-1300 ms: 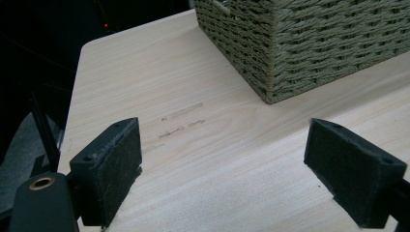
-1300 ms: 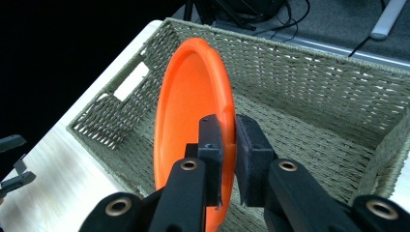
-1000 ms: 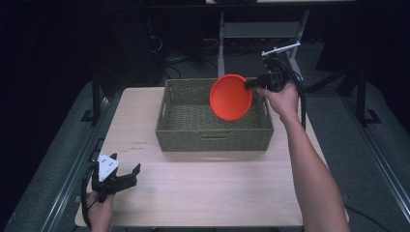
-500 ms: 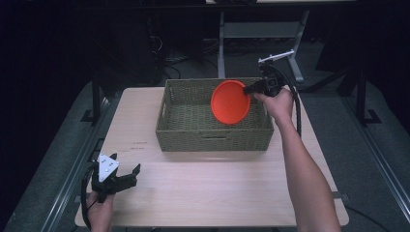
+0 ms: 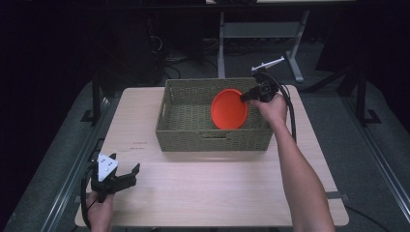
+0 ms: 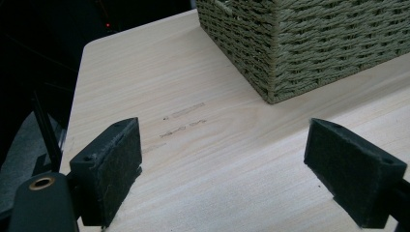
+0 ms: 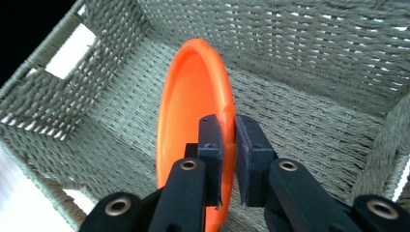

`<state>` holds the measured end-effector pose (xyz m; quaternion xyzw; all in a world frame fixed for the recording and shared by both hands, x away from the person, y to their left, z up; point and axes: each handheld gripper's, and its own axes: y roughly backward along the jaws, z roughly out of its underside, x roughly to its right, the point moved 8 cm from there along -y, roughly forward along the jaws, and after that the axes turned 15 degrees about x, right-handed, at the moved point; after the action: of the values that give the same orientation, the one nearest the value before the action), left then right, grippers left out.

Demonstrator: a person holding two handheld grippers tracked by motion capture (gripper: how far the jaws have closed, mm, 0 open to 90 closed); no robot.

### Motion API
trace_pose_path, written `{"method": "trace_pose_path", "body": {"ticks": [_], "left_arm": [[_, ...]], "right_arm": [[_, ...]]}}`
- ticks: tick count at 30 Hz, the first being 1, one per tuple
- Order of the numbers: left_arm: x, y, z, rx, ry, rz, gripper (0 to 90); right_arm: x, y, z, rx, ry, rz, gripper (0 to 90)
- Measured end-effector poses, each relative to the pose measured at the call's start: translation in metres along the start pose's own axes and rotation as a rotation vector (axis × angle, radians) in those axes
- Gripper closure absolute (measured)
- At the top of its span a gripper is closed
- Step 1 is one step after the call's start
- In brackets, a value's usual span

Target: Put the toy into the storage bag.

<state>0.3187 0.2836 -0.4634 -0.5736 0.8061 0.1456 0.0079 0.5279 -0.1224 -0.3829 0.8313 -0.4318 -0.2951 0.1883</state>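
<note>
Near edge of the surface (image 5: 203, 188): left gripper (image 5: 126, 175) rests at the front left corner, in the same spot as a second ago. Its jaws stand wide apart with nothing between them; the left gripper view looks between the pads (image 6: 109, 166) at bare wood and a corner of the basket (image 6: 309, 43).

Mid surface: the woven basket (image 5: 212, 137) sits toward the back, long side facing the person, apparently empty apart from what is being lowered in.

Far side: right gripper (image 5: 245, 96) reaches in over the basket's right end, clamped tight on the rim of the orange plate (image 5: 229, 109). The right gripper view shows both pads pinching the plate's (image 7: 191, 121) edge, the plate standing on edge, woven floor and walls of the basket behind it.

Change: compared with a second ago, the plate has come down. Then it hung above the rim; now most of the disc is inside the walls. Grip unchanged throughout.

Judgement: placement into the basket is nearly done. The plate is still carried on edge; whether its lower rim touches the floor cannot be told. Remaining: lower or tip it flat, then release.
</note>
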Motion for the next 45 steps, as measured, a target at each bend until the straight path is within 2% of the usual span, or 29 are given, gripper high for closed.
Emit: {"method": "trace_pose_path", "body": {"ticks": [7,17,26,31,37,39,45], "left_arm": [[0.001,0.000,0.000,-0.007,-0.002,0.001,12.8],[0.000,0.000,0.000,-0.001,0.004,-0.001,12.8],[-0.003,0.000,0.001,0.000,0.012,-0.005,12.8],[0.000,0.000,0.000,-0.002,0.010,0.002,12.8],[0.002,-0.001,0.001,-0.008,0.002,0.011,12.8],[0.002,-0.002,0.001,-0.004,0.005,0.012,12.8],[0.001,-0.001,0.002,-0.008,0.001,0.009,12.8]], "right_arm": [[0.000,-0.008,0.010,-0.027,0.004,-0.014,81.7],[0.008,-0.016,0.020,-0.062,-0.004,-0.004,81.2],[0.008,-0.026,0.028,-0.105,-0.004,-0.011,80.7],[0.006,-0.025,0.029,-0.118,-0.008,-0.022,78.2],[0.012,-0.020,0.031,-0.136,-0.013,0.003,70.4],[0.014,-0.018,0.031,-0.140,-0.006,0.015,69.0],[0.015,-0.016,0.033,-0.156,0.017,0.009,66.3]]}}
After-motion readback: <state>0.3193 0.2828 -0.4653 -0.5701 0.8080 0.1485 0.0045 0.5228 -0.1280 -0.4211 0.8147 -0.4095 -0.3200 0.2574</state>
